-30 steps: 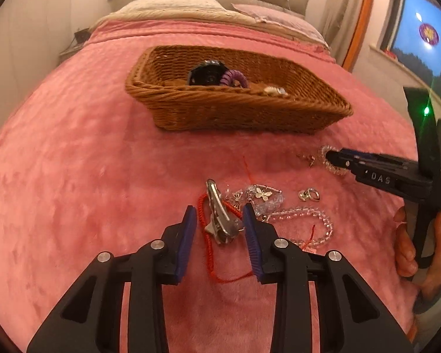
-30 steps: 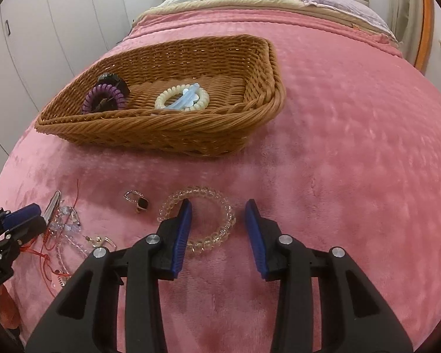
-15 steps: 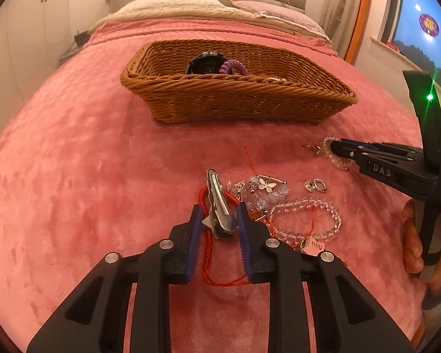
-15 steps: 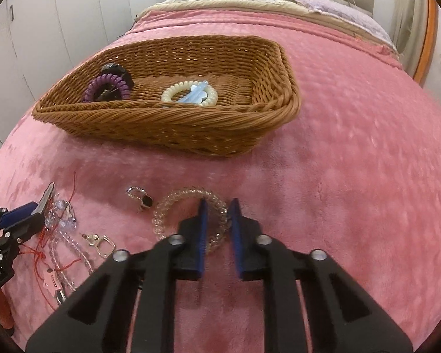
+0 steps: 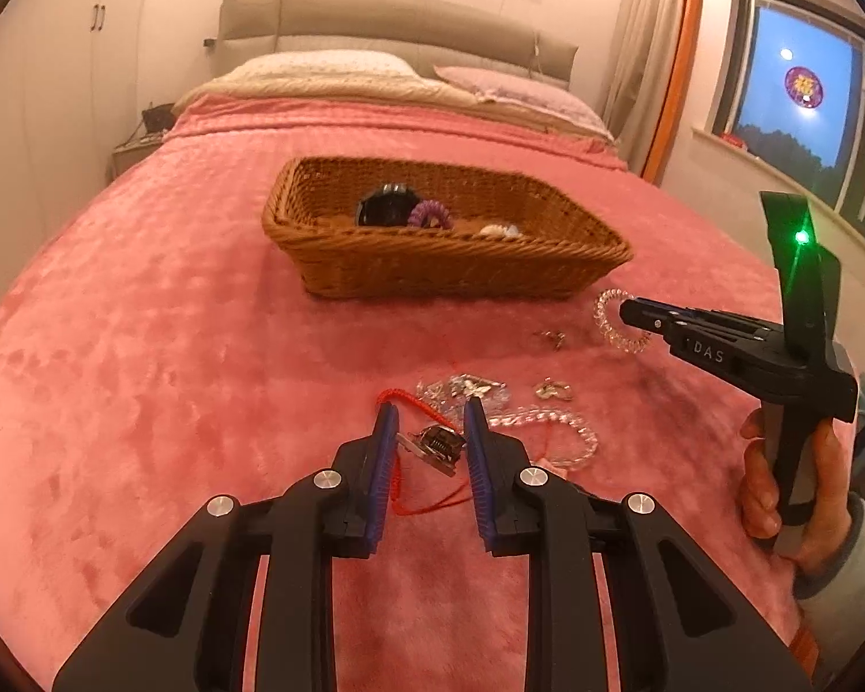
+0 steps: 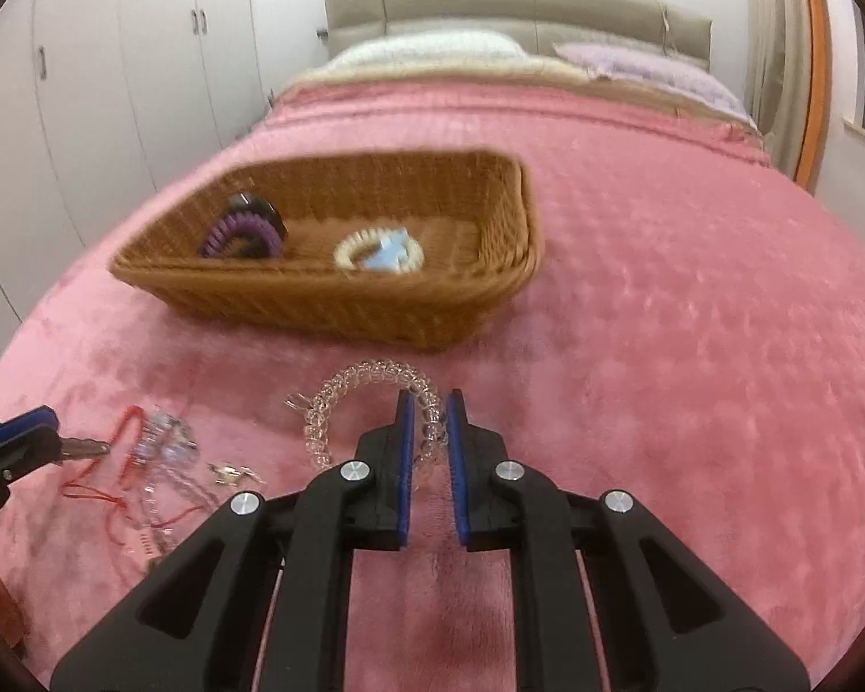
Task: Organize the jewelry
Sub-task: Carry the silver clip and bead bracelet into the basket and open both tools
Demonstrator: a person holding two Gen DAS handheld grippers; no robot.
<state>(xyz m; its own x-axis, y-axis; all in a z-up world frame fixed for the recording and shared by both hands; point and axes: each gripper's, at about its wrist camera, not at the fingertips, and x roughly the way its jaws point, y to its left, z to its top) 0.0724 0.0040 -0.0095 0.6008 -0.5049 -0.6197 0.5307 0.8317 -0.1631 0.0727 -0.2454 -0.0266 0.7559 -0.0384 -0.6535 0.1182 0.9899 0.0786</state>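
Left gripper (image 5: 427,432) pinches the silver hair clip (image 5: 437,447), lifted over the red cord (image 5: 427,504) | right gripper (image 6: 429,427) clamps the clear coil bracelet (image 6: 369,398), raised off the pink blanket (image 6: 692,375) | wicker basket (image 6: 346,294) at 12 o'clock, beyond both | bead pile (image 5: 548,424) at the left gripper's 2 o'clock

Warm dim indoor light, heavy fisheye bending at edges, right-wrist view motion-blurred.
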